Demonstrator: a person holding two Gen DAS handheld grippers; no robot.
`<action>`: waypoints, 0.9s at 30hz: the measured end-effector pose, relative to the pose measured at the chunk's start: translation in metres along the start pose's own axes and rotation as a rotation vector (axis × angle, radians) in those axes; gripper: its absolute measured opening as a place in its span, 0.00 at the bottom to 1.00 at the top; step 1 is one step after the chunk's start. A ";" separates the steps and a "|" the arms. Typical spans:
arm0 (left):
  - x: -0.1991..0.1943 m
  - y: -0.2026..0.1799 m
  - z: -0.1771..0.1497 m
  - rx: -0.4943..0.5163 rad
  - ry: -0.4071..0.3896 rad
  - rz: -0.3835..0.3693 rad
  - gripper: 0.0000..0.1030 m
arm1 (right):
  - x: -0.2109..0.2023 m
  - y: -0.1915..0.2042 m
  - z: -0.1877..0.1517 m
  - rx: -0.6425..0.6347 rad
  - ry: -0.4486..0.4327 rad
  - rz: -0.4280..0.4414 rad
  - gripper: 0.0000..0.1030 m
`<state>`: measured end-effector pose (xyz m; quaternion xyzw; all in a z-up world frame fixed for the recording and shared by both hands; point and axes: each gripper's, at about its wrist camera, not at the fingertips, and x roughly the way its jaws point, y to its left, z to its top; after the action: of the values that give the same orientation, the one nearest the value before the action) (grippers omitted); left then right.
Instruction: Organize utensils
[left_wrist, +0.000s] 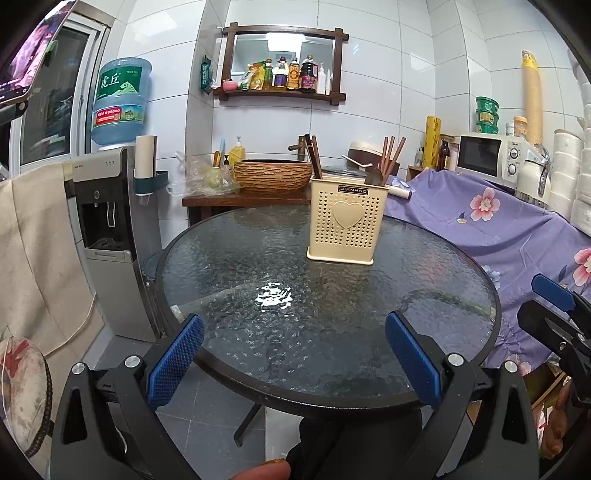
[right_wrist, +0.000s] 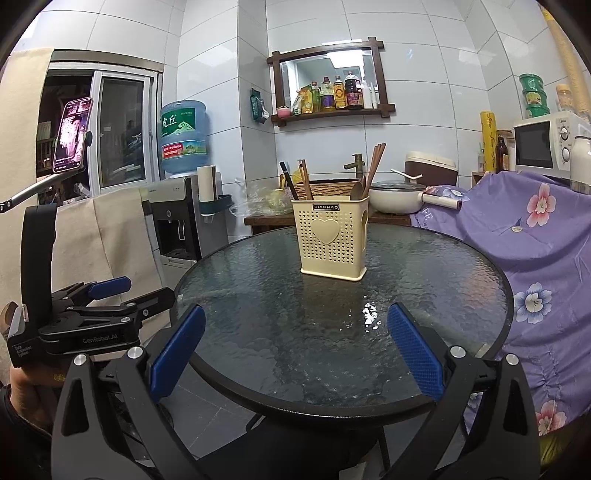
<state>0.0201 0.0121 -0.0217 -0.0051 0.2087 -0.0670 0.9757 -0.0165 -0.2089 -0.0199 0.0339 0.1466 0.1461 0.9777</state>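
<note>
Reading "JIANHAO", the cream utensil holder (left_wrist: 347, 225) stands beyond both hand-held grippers, left (left_wrist: 293, 356) and right (right_wrist: 295, 354), spread empty.

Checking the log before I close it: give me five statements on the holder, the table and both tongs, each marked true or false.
1. The cream utensil holder stands upright on the glass table. True.
2. The left tongs grip a spoon. False: open, empty.
3. Chopsticks stick out of the holder. True.
4. The right tongs are shut. False: open.
5. A fork lies on the table. False: none seen.
</note>
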 end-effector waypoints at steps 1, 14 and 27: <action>0.000 0.000 0.000 0.000 0.000 0.002 0.94 | 0.000 0.000 0.000 0.000 0.000 0.000 0.94; 0.002 -0.002 -0.002 0.007 0.010 0.003 0.94 | 0.000 0.000 -0.002 0.003 0.003 0.004 0.94; 0.002 -0.004 -0.002 0.001 0.013 0.001 0.94 | 0.001 0.000 -0.003 0.008 0.007 0.008 0.94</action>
<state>0.0209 0.0074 -0.0244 -0.0040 0.2149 -0.0666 0.9744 -0.0170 -0.2085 -0.0234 0.0377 0.1506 0.1494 0.9765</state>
